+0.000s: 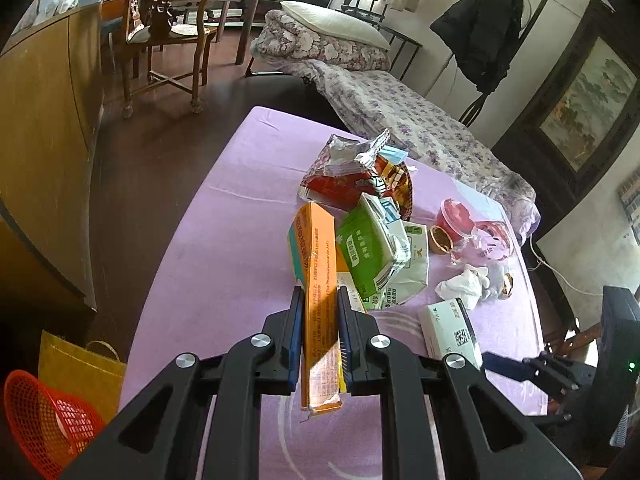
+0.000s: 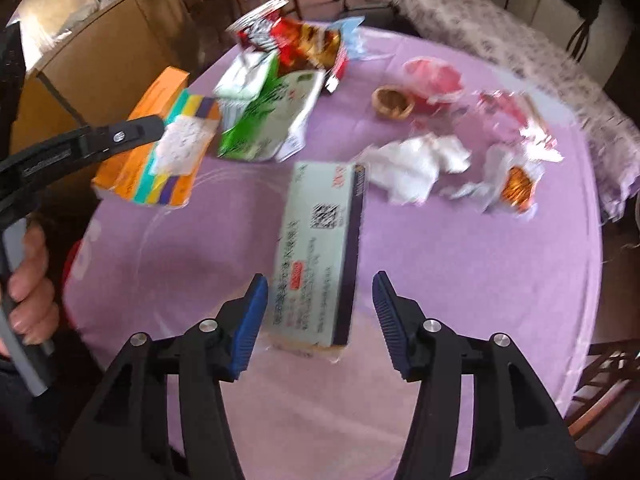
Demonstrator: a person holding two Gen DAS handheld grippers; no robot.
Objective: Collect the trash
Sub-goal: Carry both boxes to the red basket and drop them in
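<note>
My left gripper (image 1: 320,296) is shut on a long orange box (image 1: 314,240) and holds it above the purple-clothed table (image 1: 224,240); the right wrist view shows the same orange box (image 2: 160,92) off to the left. A pale green-grey box (image 2: 320,240) with a QR code lies between the jaws of my right gripper (image 2: 320,300). That gripper is open: the left pad is at the box's edge and a gap shows at the right pad. Green packs (image 1: 364,248), a red snack bag (image 1: 348,176), a red cup (image 1: 456,216) and crumpled tissue (image 2: 416,164) lie further back.
A red mesh basket (image 1: 44,420) and a yellow bag (image 1: 76,368) stand on the floor left of the table. A bed with a flowered cover (image 1: 400,112) runs behind it, and a wooden chair (image 1: 172,40) stands further off. A hand (image 2: 32,280) grips the left tool's handle.
</note>
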